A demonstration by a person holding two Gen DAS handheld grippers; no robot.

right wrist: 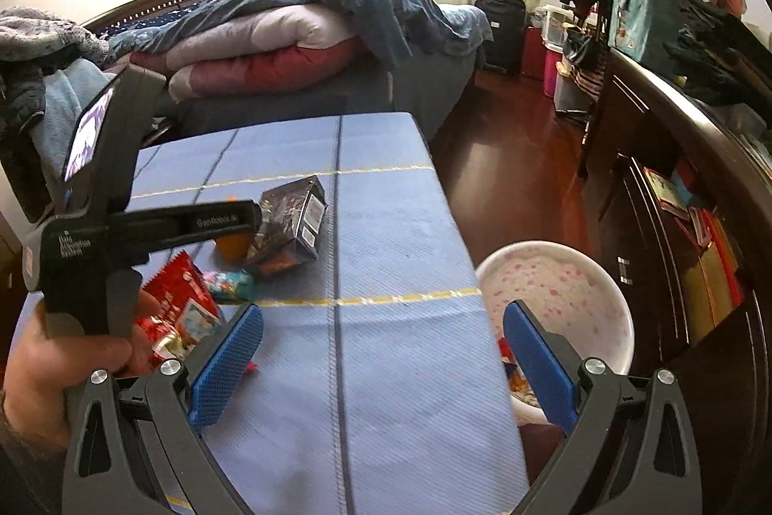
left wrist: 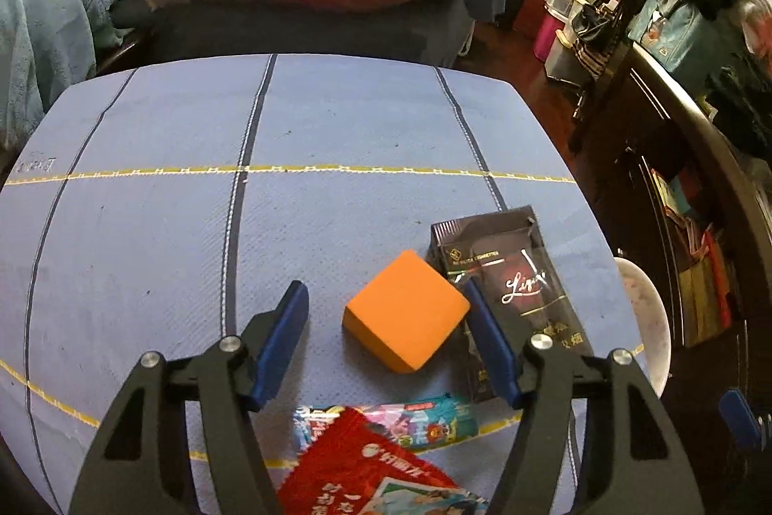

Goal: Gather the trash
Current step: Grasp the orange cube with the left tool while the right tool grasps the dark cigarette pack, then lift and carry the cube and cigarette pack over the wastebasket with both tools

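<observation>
On the blue striped tablecloth (left wrist: 144,225), near its right edge, the trash sits in a cluster: orange foam block (left wrist: 405,310), dark cigarette carton (left wrist: 511,288) just beside it on the right, a small teal candy wrapper (left wrist: 424,416) and a red snack packet (left wrist: 366,471) nearer the camera. The white speckled bin (right wrist: 569,288) stands on the floor off the table's right edge, w/ some scraps already in it.

Left gripper (left wrist: 386,312) has its blue pads spread, straddling the orange block; the right pad looks at or near the block's corner, the left pad is apart from it, so no pinch yet. Right gripper (right wrist: 383,336) is spread wide w/ nothing between the pads, hovering over bare cloth btwn cluster and bin.

Step in hand, as I read it: grab the block. To do it well:
- Centre the block btwn pads; it sits skewed, so roll the wrist to meet flat faces, not corners.
- Keep the right pad off the carton so it isn't dragged along.
- Foam prob squashes: close gently, lift straight.
- Right gripper should stay clear of the path to the bin.

Hard to tell:
- Block mostly hidden behind the left gripper's body in the right wrist view.
- Red packet cut off at the frame bottom in the left wrist view.
- Bin contents partly blocked by the right pad; can't ID them.
- Carton's near end hidden behind the left gripper's right finger.
</observation>
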